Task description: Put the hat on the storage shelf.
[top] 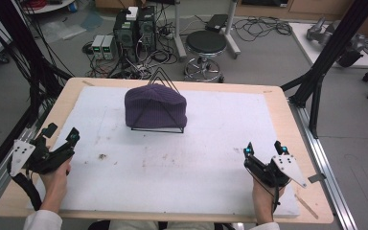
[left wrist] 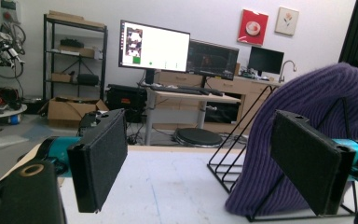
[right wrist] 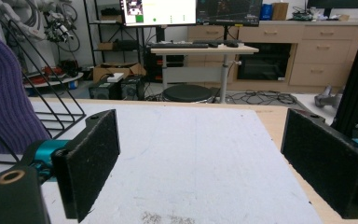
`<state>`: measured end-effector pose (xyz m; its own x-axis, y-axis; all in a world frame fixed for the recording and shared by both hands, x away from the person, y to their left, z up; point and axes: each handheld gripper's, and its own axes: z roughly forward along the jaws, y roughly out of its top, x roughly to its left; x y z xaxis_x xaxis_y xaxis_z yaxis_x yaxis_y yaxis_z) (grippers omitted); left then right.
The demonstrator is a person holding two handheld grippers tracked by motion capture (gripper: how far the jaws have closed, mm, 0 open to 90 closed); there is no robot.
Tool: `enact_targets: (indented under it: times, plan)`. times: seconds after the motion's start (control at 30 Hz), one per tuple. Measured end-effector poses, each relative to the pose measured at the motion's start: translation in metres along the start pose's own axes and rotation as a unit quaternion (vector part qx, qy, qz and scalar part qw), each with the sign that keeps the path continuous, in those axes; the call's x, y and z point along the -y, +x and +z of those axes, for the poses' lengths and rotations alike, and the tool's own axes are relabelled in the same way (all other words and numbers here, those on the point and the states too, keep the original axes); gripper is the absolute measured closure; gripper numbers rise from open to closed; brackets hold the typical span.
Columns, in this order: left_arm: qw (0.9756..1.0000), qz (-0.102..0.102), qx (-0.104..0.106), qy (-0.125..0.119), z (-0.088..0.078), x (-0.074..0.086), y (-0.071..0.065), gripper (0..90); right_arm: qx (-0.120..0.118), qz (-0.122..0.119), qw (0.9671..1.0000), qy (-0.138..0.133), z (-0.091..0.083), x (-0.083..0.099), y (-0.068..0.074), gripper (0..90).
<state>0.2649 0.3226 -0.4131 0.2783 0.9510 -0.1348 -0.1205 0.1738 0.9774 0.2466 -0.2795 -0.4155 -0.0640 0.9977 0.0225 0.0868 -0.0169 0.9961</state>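
Two grippers, left (top: 61, 135) and right (top: 263, 148), jaws spread wide, nothing held, well apart from purple beanie (top: 155, 106) draped over wire rack (top: 159, 128) mid-table. Risk: pad snagging wire, probably dragging light rack along with hat.

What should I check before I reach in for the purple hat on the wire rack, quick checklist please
1. Left gripper open: ok, jaws wide apart.
2. Right gripper open: ok, nothing between the jaws.
3. Purple hat on the wire rack: ok, draped over it.
4. Path across the white mat to the hat: ok, nothing in between.
5. Rack fixed to the mat: cannot tell.
6. Hat snagged on the wires: cannot tell.
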Motion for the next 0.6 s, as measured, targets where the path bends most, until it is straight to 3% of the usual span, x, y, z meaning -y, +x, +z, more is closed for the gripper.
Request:
enact_targets:
  times: [0.17, 0.37, 0.6]
  plan:
    - [0.9999, 0.002, -0.005, 0.012, -0.011, 0.007, 0.005, 19.5, -0.001, -0.008, 1.0000, 0.002, -0.001, 0.003, -0.001, 10.7]
    - [0.9996, -0.024, -0.005, 0.017, -0.018, 0.012, 0.010, 19.4, 0.005, -0.004, 0.9999, -0.010, -0.009, 0.009, -0.003, 10.7]
    - [0.9995, -0.010, -0.013, 0.028, -0.027, 0.018, 0.012, 19.4, 0.006, 0.015, 0.9999, -0.003, -0.010, 0.016, -0.008, 10.7]
